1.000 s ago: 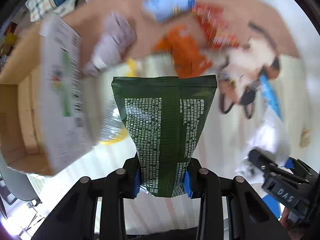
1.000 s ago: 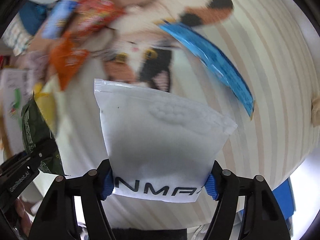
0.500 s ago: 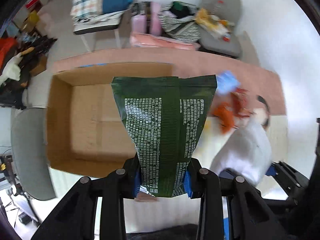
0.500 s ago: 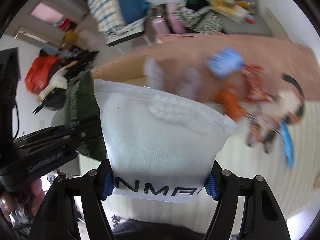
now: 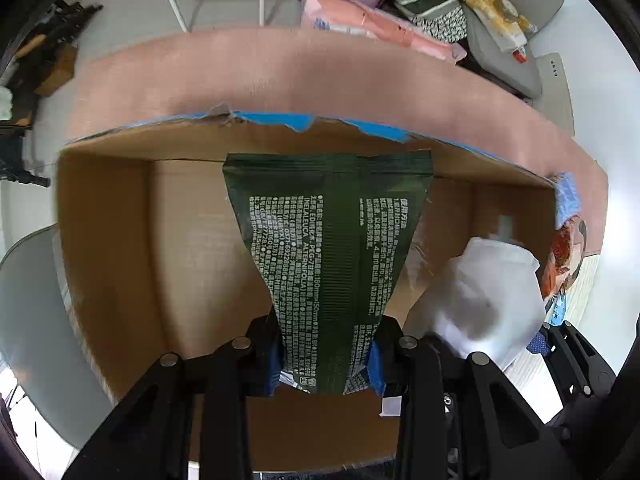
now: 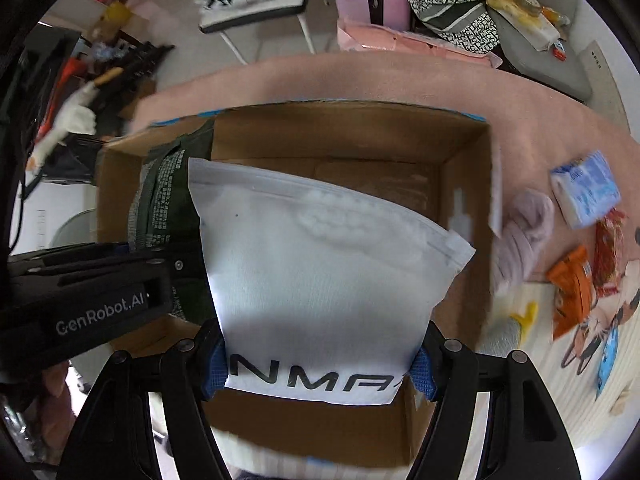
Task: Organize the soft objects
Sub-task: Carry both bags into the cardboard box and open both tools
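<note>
My left gripper [image 5: 325, 364] is shut on a dark green pouch [image 5: 328, 240] with white print, held above the open cardboard box [image 5: 112, 240]. My right gripper [image 6: 318, 370] is shut on a white zip pouch [image 6: 320, 272] with black letters, also over the box [image 6: 464, 152]. The white pouch [image 5: 484, 288] shows at the right in the left wrist view. The green pouch [image 6: 164, 200] and the left gripper's body [image 6: 80, 300] show at the left in the right wrist view. The box floor looks bare.
Right of the box on the pink mat lie a blue tissue pack [image 6: 586, 188], a mauve cloth [image 6: 524, 236], orange [image 6: 572, 292] and red snack bags [image 6: 608, 248] and a cat-shaped plush [image 6: 600, 320]. Chairs, bags and clutter stand behind the mat.
Both grippers swung left from the pile of soft items to above the cardboard box, each still gripping its pouch. The box now fills both views.
</note>
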Action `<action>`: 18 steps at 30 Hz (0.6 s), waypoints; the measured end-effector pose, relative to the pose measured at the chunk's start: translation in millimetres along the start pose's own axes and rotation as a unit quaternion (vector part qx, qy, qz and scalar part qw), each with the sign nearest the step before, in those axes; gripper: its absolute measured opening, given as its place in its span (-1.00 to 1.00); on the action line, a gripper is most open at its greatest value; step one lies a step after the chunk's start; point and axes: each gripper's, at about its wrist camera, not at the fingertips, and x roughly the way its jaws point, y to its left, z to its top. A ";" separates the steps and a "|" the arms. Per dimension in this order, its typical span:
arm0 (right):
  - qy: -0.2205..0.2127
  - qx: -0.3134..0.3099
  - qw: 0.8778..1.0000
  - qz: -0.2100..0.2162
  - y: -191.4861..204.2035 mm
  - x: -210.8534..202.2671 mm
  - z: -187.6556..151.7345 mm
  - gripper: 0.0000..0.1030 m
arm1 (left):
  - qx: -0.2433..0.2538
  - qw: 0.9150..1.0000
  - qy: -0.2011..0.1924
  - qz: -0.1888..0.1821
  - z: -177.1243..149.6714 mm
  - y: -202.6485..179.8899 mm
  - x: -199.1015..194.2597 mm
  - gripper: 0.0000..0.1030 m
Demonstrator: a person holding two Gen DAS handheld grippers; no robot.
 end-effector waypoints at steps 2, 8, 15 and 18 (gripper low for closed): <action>0.012 0.001 1.000 -0.017 5.1 21.6 12.3 0.42 | 0.001 1.000 0.018 -0.009 7.2 5.2 13.9 -0.41; 0.027 0.002 0.998 -0.053 2.6 66.5 36.4 0.42 | -0.001 0.999 0.047 -0.015 21.7 6.9 47.4 -0.41; 0.019 -0.005 0.998 -0.067 -0.1 84.0 49.7 0.53 | -0.020 0.999 0.036 -0.016 23.3 8.3 48.6 -0.29; 0.026 0.010 0.998 -0.064 -5.8 84.3 50.0 0.70 | -0.004 1.000 0.008 0.002 17.0 3.9 31.3 0.36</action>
